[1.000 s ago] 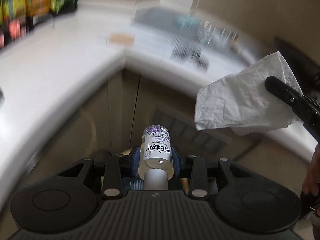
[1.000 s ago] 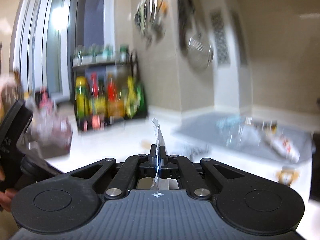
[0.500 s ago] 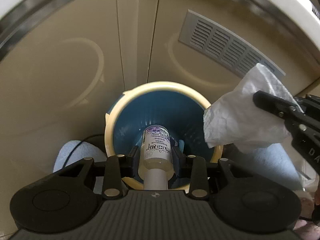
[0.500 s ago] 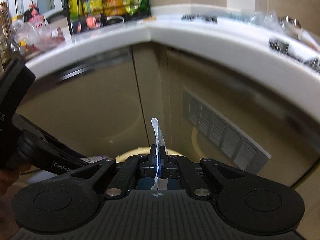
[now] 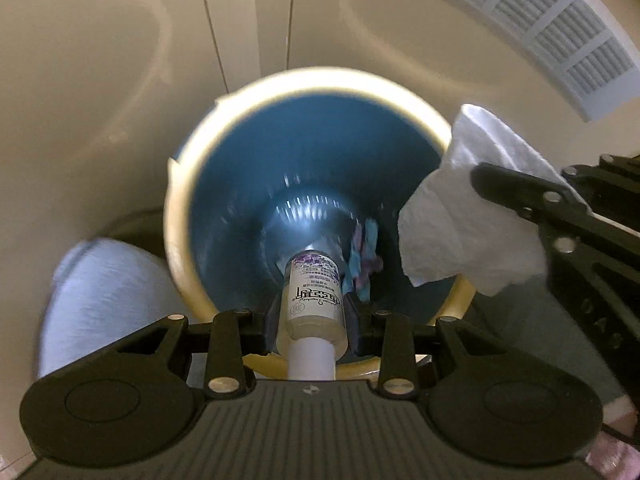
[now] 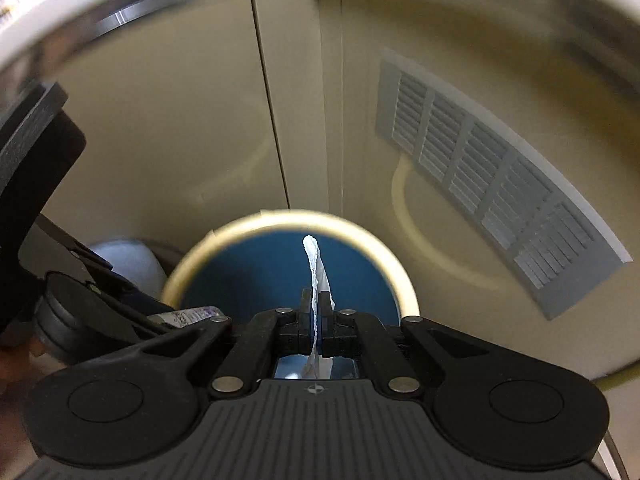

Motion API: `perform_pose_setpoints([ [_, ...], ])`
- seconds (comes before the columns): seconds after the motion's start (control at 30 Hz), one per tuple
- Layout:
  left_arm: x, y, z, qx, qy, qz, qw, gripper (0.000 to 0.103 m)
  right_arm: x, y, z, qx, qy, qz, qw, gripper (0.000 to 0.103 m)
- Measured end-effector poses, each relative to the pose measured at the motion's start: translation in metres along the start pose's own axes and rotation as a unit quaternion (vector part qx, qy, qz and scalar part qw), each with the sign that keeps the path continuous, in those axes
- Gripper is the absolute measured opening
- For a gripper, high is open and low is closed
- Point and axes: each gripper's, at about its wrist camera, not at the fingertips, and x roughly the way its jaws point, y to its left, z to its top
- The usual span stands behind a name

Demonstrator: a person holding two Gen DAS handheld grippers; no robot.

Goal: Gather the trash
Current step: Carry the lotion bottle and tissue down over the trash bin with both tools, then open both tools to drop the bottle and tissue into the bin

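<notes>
Left wrist view: the left gripper (image 5: pixel 312 312) clamps a small labelled bottle (image 5: pixel 314 292) directly above the blue trash bin (image 5: pixel 248 184); beside its rim, the right gripper (image 6: pixel 316 312) pinches a white paper towel (image 5: pixel 460 232).

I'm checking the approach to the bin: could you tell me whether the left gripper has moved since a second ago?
Yes. The left gripper, shut on the bottle, has come down from countertop level to just above the trash bin, whose opening now fills its view.
</notes>
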Motion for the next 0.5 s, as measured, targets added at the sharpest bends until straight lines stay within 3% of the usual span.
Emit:
perform_pose_setpoints([
  [0.23,0.066,-0.004,0.017,0.007,0.077,0.011,0.9969,0.038,0.071,-0.001,-0.004,0.002,0.092,-0.012,0.996,0.001],
  [0.5,0.104,0.002,0.026,-0.01,0.102,0.01,0.9947,0.038,0.115,-0.013,-0.01,0.023,0.148,-0.026,0.988,0.001],
])
